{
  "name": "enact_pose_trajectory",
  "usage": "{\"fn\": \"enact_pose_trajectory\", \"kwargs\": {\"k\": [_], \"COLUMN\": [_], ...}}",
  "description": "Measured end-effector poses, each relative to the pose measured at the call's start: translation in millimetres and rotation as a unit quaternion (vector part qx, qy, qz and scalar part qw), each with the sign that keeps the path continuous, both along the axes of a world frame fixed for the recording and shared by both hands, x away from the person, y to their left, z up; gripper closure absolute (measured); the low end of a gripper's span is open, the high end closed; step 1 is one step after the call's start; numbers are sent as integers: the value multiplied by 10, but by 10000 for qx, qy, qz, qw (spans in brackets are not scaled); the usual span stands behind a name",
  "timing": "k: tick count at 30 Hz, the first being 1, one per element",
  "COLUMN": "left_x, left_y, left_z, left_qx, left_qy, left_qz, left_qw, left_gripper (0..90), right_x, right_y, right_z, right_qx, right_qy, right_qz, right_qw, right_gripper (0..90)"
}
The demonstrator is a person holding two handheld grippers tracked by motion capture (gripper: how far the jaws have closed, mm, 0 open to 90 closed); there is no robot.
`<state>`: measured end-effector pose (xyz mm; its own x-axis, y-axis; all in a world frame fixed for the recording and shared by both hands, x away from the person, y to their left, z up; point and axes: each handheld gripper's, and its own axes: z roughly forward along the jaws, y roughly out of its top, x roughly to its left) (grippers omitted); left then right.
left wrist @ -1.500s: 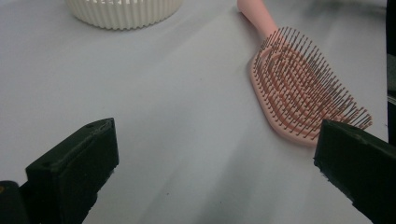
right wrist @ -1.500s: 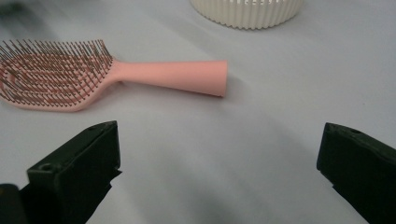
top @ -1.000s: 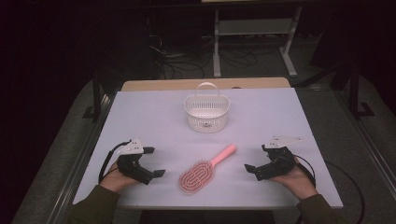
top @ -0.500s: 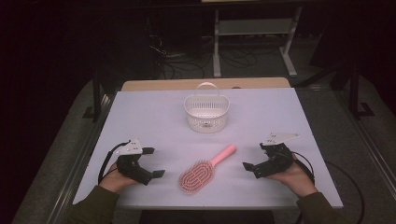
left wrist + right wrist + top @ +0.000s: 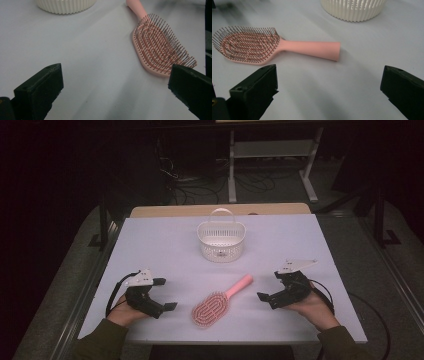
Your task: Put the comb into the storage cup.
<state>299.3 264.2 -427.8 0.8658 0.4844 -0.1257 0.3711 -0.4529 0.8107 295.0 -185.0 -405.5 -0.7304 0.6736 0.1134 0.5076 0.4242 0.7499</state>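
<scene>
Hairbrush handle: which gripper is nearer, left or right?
Right. The right gripper sits just right of the hairbrush handle's tip, jaws open. The left gripper lies left of the bristle head, farther from the handle.

My right gripper (image 5: pixel 267 290) shifted slightly toward the pink hairbrush (image 5: pixel 217 304), jaws wide, wrist turned inward.

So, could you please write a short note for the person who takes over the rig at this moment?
Left claw: open, empty, resting on the table left of the brush.
Right claw: open, empty, right of the brush, near its handle.
Pink hairbrush: flat on the table between the claws, bristles up, handle toward the basket.
White basket: upright behind it, appears empty.
Done: nothing grasped.
Left: probably grip the brush and put it in the basket.
</scene>
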Motion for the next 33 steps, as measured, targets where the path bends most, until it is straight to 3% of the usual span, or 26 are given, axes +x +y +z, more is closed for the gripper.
{"fn": "enact_pose_trajectory", "kwargs": {"k": [10,33], "left_x": [-6,-15], "left_y": [8,3], "left_z": [3,-8], "left_qx": [-25,-41], "left_qy": [4,-6], "left_qz": [-53,-39], "left_qw": [10000,10000], "left_gripper": [0,0], "right_x": [85,256], "right_y": [138,315], "right_z": [20,98], "right_qx": [-48,-62], "right_qy": [43,110], "right_qz": [111,386], "right_qw": [9999,9992], "right_gripper": [12,111]}}
